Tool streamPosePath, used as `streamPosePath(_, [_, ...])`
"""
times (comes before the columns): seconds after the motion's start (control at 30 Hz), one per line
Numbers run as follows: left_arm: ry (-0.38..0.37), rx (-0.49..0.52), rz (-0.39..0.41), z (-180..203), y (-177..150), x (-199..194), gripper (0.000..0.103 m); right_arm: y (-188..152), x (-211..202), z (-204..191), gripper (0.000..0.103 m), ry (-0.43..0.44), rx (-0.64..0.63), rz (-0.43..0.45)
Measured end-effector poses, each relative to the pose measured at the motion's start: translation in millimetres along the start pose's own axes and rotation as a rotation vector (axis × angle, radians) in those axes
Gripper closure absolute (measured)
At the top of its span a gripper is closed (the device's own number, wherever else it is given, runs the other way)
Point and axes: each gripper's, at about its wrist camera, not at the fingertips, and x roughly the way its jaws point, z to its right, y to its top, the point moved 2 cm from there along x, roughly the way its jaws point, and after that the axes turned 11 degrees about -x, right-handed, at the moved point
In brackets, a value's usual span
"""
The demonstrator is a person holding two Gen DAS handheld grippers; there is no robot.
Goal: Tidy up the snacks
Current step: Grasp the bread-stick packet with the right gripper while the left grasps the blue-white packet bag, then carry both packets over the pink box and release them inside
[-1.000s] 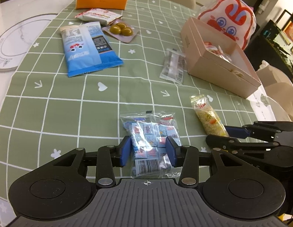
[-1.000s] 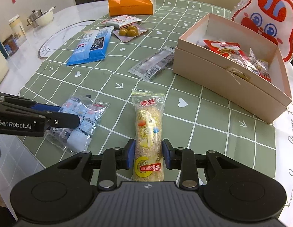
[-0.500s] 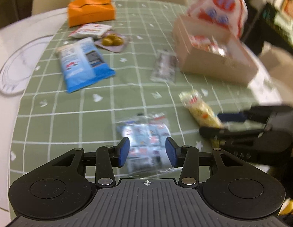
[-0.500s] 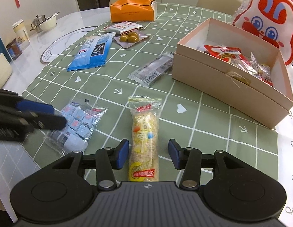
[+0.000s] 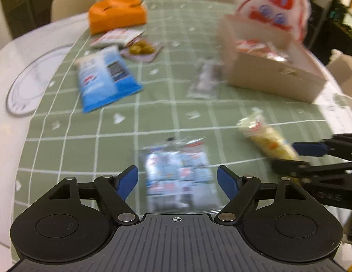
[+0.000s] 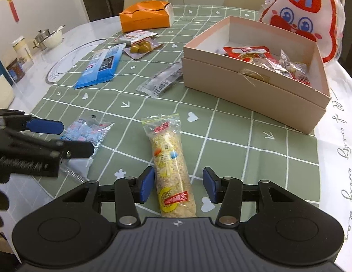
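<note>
Lying flat on the desk (image 6: 244, 149), 2 light crinkly packs, rice-puff roll (image 6: 170, 170) inside the parted right gripper (image 6: 177, 187), candy pouch (image 5: 179, 178) between the just-widened left gripper (image 5: 177, 181); best pinched mid-body, gently.

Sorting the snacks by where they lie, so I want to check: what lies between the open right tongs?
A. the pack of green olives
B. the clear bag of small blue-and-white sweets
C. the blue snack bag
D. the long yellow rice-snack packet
D: the long yellow rice-snack packet lies on the green checked cloth between the blue pads of the right tongs, which stand apart from it.
</note>
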Motion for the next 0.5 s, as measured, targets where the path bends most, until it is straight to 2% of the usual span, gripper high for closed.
streamPosePath(0.2, [0.005,0.009,-0.038,2.4,2.9,16.4,0.018,8.3,8.3,-9.6,0.056,0.005,-0.043,0.011])
streamPosePath(0.23, [0.003,0.016,-0.038,3.4,2.4,15.8,0.020,9.7,9.7,-11.1,0.056,0.005,-0.054,0.011])
streamPosePath(0.3, [-0.012,0.034,-0.027,6.3,0.0,12.1,0.030,11.6,10.5,-13.9,0.072,-0.010,-0.082,-0.001])
streamPosePath(0.33, [-0.022,0.043,-0.029,8.2,-1.4,10.4,0.031,11.8,9.7,-14.4,0.074,-0.023,-0.096,-0.008])
streamPosePath(0.5, [-0.114,0.104,-0.060,26.5,-11.7,-1.1,0.037,4.7,-11.3,-4.4,0.075,-0.008,-0.093,-0.016])
